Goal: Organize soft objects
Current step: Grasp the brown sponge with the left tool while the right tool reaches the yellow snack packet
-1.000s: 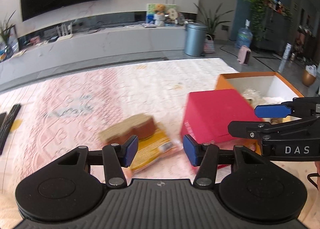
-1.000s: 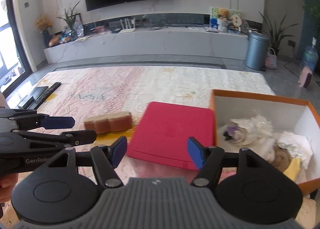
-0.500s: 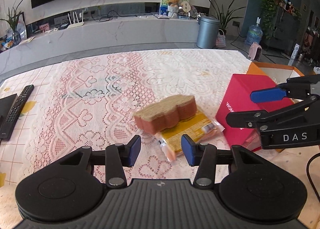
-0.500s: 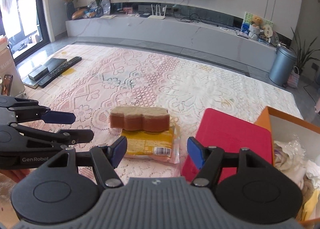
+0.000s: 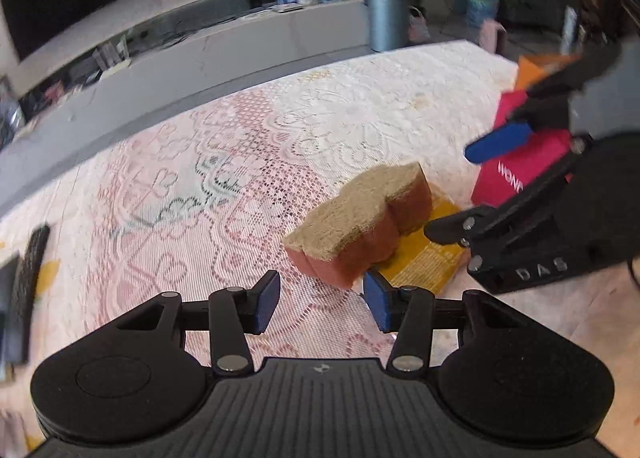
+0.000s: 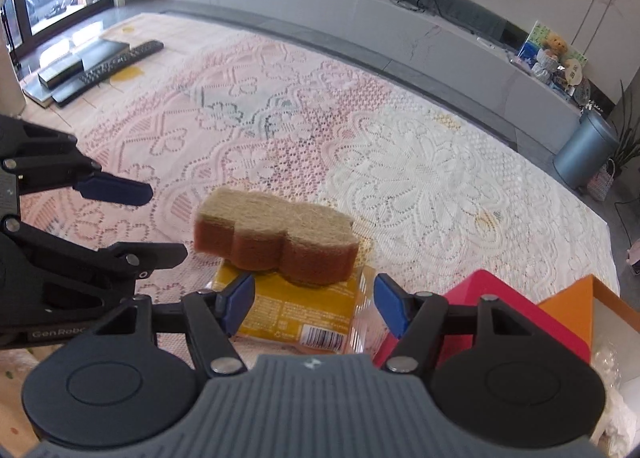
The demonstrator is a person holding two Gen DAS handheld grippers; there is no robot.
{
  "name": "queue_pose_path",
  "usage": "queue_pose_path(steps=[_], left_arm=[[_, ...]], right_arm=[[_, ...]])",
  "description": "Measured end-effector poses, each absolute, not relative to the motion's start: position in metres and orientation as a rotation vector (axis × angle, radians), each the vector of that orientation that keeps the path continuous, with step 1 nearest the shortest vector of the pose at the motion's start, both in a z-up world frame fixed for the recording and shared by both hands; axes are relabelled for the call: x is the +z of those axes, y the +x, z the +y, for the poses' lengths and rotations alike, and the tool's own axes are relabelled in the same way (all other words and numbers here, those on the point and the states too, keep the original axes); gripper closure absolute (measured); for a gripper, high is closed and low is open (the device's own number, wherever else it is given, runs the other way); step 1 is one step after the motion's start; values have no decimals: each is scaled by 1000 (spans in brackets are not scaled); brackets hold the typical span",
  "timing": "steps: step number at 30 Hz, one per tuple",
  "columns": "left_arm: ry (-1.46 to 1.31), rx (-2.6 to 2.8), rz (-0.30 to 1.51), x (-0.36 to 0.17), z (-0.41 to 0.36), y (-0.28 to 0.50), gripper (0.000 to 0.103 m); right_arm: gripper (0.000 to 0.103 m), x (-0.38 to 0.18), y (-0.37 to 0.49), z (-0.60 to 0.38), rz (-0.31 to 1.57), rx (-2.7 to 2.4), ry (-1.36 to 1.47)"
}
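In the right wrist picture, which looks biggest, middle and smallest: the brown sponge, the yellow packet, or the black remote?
1. Brown scalloped sponge; the yellow plastic packet looks about as big, partly hidden under it.
2. Black remote control, smallest, though it lies farther away.

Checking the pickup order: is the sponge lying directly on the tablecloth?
No, the sponge rests on top of the yellow packet, which lies on the tablecloth.

Sponge [image 6: 276, 242] hides much of yellow packet [image 6: 296, 310].
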State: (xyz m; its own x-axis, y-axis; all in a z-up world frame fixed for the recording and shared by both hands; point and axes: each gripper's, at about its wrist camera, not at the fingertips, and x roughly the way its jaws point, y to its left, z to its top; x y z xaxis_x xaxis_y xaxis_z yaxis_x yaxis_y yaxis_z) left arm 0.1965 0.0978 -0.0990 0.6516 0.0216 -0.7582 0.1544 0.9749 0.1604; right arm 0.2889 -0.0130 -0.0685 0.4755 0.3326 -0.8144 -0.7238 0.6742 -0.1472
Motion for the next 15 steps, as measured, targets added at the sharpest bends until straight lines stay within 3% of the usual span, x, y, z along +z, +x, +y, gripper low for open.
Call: queue_pose_path(steps=[15], left_arm=[[861, -189, 817, -148, 74, 202, 43]], right_arm=[[38, -84, 308, 9, 895, 754, -636]])
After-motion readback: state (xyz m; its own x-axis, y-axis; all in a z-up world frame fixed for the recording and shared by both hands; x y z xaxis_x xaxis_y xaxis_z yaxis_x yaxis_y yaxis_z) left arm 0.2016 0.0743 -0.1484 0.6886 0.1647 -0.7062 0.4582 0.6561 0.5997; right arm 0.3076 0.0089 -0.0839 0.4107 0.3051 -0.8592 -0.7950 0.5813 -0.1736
